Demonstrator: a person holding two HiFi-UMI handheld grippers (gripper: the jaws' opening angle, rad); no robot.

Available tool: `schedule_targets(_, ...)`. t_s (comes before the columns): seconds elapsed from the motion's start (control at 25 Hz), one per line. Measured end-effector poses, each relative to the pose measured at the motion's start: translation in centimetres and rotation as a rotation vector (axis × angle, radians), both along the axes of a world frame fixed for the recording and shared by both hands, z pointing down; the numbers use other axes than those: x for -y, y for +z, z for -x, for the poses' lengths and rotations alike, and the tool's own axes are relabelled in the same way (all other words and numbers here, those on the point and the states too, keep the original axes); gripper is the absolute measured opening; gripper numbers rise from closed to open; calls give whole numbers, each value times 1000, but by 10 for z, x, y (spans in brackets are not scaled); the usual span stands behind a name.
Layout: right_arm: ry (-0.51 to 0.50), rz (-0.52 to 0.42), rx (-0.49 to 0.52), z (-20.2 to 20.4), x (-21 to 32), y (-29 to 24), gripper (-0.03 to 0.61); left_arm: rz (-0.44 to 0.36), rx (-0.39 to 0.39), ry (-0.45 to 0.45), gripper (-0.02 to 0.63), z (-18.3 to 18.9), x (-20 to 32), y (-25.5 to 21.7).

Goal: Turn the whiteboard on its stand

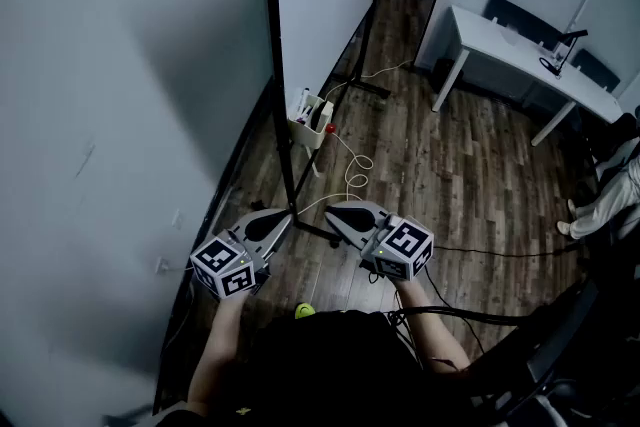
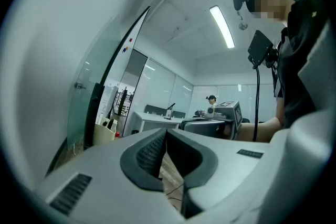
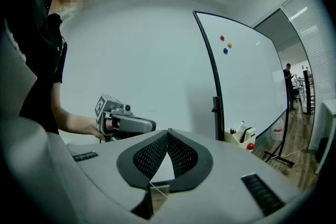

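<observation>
I'm looking down at a dark wood plank floor (image 1: 460, 165) with a white cable (image 1: 352, 170) snaking across it. On my left it's just a plain pale wall (image 1: 110, 95). Over on the far right sits a white desk (image 1: 510, 45) with dark chairs (image 1: 515, 12) behind it. Glass panels (image 2: 163, 86) close off the back of the room, and one long strip light (image 2: 221, 26) glows on the ceiling (image 2: 184, 18).
</observation>
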State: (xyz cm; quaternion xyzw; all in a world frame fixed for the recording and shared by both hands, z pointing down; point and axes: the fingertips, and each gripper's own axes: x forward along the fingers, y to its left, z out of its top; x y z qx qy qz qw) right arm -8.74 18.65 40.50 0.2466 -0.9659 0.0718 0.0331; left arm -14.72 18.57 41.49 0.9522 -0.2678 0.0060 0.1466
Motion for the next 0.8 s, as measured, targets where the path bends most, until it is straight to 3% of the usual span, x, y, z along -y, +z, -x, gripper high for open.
schedule_targets(0.32,76,37,46,7,9,4,20,-13,-6,1,-12,10,10,2)
schedule_targets(0.8,104,59,-26,24,1,20,20,-12,-16,19,19,24,11,10)
